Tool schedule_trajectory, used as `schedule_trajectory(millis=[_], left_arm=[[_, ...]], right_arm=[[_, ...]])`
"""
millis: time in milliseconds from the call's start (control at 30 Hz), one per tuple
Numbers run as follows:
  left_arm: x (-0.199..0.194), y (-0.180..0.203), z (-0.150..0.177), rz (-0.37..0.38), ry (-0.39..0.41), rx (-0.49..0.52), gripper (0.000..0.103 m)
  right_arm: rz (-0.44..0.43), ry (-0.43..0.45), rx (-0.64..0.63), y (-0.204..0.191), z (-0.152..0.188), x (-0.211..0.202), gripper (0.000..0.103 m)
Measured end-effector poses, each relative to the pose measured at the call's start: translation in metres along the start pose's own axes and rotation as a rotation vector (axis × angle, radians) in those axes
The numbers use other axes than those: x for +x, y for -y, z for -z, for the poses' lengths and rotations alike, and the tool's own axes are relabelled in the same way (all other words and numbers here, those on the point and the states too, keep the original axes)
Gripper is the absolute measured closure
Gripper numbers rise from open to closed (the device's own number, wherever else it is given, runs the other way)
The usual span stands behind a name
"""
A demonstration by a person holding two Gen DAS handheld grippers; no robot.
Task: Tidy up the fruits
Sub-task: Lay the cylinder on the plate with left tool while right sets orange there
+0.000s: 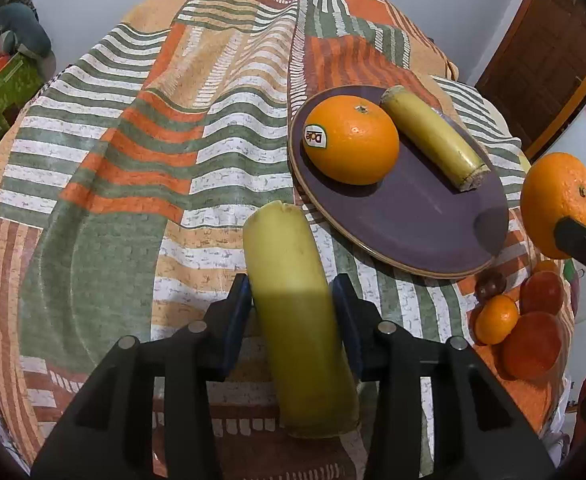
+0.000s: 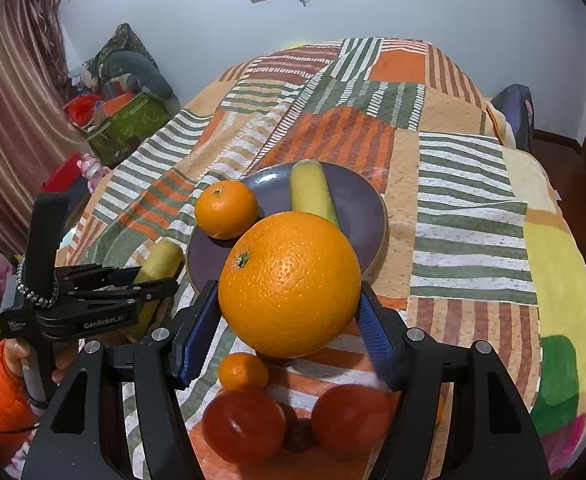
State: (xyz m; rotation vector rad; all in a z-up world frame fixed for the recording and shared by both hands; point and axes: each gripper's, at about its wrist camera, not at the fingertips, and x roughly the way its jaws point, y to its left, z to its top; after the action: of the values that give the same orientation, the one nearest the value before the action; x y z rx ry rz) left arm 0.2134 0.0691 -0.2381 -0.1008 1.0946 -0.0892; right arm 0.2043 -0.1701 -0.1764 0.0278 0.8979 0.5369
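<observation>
Bananas: three yellow pieces with cut ends. One banana piece point(image 1: 299, 320) is in the left gripper point(image 1: 291, 312); a second banana piece point(image 1: 433, 136) lies on the plate point(image 1: 433, 224).
Oranges: two large. The labelled orange point(image 1: 351, 139) with a Dole sticker sits on the plate, beside the banana there; the held orange point(image 2: 289, 284) is glossy and dimpled, stem nub toward the upper left.
Small fruit: one mandarin point(image 2: 243, 372), two red round fruits point(image 2: 245, 426), and one small dark fruit point(image 2: 299, 434) between them, all on the cloth near the plate.
Plate: one, purple with a tan rim, on the striped patchwork cloth point(image 1: 133, 168).
Left gripper: its blue-padded fingers point(image 1: 239, 312) are clamped on the banana piece's sides, held lengthwise above the cloth just beside the plate.
Right gripper point(image 2: 289, 320): its fingers point(image 2: 197, 332) clasp the held orange at both sides, raised over the plate's near rim.
Hand: an orange-sleeved hand point(image 2: 17, 354) grips the left tool's handle.
</observation>
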Motion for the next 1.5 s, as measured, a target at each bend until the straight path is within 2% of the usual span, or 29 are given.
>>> schedule_trajectory(millis=[133,267,467,867,1067,1233,1500], left_arm=[[-0.008,-0.001,-0.001,0.013,0.007,-0.015,0.068],[-0.022,0.003,-0.002,-0.001,0.045,0.0,0.068],[-0.048,0.013,-0.008,0.016,0.104,0.018,0.069],[-0.075,0.053,-0.036,0.093,0.195,0.071,0.069],[-0.065,0.079,-0.048,0.146,0.187,0.108,0.069],[-0.052,0.099,-0.054,0.16,0.166,0.145,0.069],[-0.024,0.104,-0.067,0.186,0.112,0.129,0.069]], right_arm=[[0.005,0.011,0.006,0.004,-0.001,-0.004,0.04],[0.015,0.025,0.015,0.01,-0.004,-0.007,0.04],[0.03,0.044,0.022,0.018,-0.01,-0.012,0.04],[0.062,0.093,0.002,0.03,-0.026,-0.022,0.04],[0.079,0.102,-0.014,0.038,-0.035,-0.021,0.04],[0.084,0.094,-0.032,0.043,-0.042,-0.013,0.04],[0.093,0.055,-0.06,0.051,-0.054,0.012,0.04]])
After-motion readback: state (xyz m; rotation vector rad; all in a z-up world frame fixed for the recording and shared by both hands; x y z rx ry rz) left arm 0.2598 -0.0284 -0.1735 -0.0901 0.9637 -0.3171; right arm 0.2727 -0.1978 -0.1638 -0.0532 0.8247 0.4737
